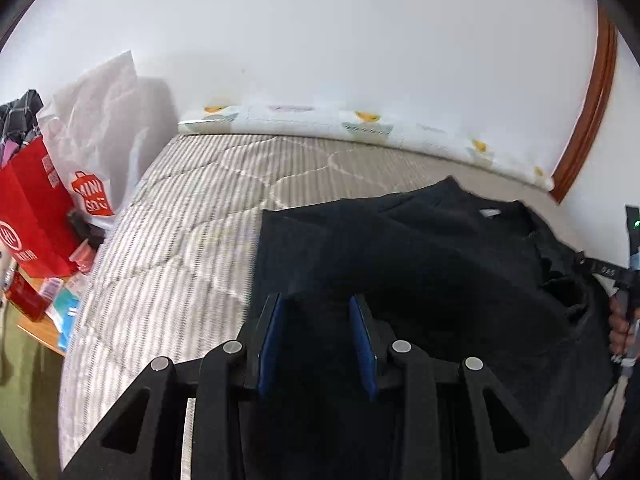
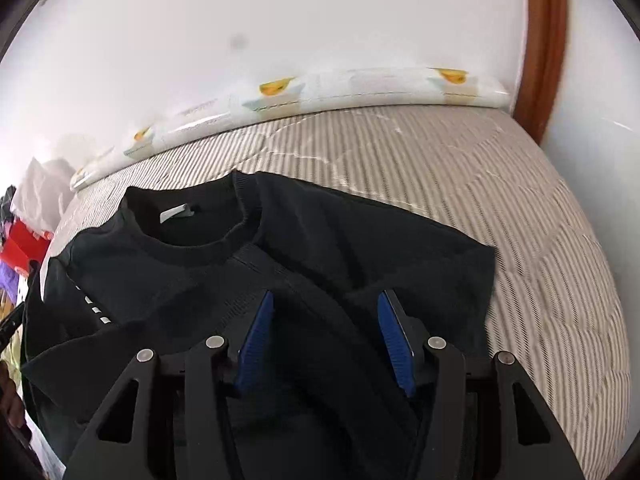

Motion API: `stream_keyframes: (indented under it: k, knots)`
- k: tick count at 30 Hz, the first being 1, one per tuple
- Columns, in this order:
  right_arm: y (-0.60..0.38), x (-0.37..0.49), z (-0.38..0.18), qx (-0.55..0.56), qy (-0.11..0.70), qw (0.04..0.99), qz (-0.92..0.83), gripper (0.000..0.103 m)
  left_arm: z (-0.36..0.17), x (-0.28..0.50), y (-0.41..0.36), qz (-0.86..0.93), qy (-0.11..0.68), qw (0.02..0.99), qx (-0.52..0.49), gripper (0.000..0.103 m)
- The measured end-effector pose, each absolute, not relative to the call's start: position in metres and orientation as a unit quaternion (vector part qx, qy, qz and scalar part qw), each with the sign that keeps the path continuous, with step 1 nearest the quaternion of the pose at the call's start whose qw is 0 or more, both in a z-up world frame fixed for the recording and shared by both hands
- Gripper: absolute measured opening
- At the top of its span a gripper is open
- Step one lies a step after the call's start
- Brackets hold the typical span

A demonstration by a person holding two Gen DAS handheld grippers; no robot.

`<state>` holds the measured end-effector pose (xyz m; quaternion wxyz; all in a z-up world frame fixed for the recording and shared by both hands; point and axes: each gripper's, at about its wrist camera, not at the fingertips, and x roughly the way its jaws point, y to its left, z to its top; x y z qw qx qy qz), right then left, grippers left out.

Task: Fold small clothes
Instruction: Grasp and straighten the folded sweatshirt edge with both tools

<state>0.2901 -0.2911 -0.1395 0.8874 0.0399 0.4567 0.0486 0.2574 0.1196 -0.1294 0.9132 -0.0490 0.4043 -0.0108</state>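
A black T-shirt (image 2: 304,248) lies on a striped beige bed cover (image 2: 500,200), its round collar and white neck label (image 2: 176,213) pointing to the far side. It also shows in the left wrist view (image 1: 420,248), partly bunched at the right. My left gripper (image 1: 316,300) is open, its blue pads (image 1: 269,336) hovering over the shirt's left part. My right gripper (image 2: 324,298) is open over the shirt's right sleeve area, with its blue pads (image 2: 394,344) wide apart. Neither holds cloth.
A long white bolster with a yellow print (image 2: 360,88) lies along the white wall. A wooden door frame (image 2: 548,40) stands at the right. Left of the bed are a red bag (image 1: 32,208), a white Miniso bag (image 1: 96,140) and a cluttered side table (image 1: 40,312).
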Motion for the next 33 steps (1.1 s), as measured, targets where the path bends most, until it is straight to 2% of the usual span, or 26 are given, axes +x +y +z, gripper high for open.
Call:
stream_keyframes:
  k: [1,4,6,10,12,13,14,16,21,25,33]
  knots:
    - [-0.286,0.292,-0.14,0.031,0.458,0.887,0.053,0.035,-0.131,0.262,0.123,-0.013,0.41,0.911,-0.046,0.032]
    - [-0.275,0.289,-0.136,0.003,0.444,0.894,0.056,0.022,-0.136,0.276,0.128,-0.029,0.422,0.905,-0.055,0.032]
    - [-0.27,0.286,-0.134,-0.012,0.436,0.898,0.061,0.016,-0.139,0.286,0.13,-0.05,0.429,0.899,-0.071,0.033]
    - [-0.27,0.283,-0.133,-0.018,0.425,0.903,0.062,0.008,-0.152,0.304,0.124,-0.067,0.453,0.886,-0.067,0.034]
    - [-0.273,0.283,-0.131,-0.007,0.418,0.906,0.063,0.007,-0.155,0.306,0.118,-0.06,0.451,0.889,-0.057,0.031]
    - [-0.276,0.282,-0.128,0.001,0.407,0.911,0.059,0.006,-0.154,0.306,0.115,-0.053,0.447,0.892,-0.049,0.019]
    - [-0.281,0.281,-0.124,0.007,0.398,0.916,0.055,0.006,-0.152,0.305,0.113,-0.041,0.44,0.896,-0.04,0.015]
    - [-0.294,0.279,-0.111,0.026,0.367,0.929,0.041,0.006,-0.146,0.302,0.11,-0.03,0.42,0.907,-0.029,0.012]
    - [-0.344,0.274,-0.093,0.116,0.309,0.944,0.0,0.005,-0.136,0.3,0.116,0.001,0.38,0.924,-0.043,0.011]
    - [-0.345,0.283,-0.12,0.087,0.351,0.932,-0.035,0.005,-0.144,0.311,0.11,0.009,0.397,0.917,-0.034,0.011]
    - [-0.351,0.293,-0.14,0.081,0.396,0.913,-0.047,0.007,-0.153,0.317,0.105,0.016,0.424,0.905,-0.019,0.014]
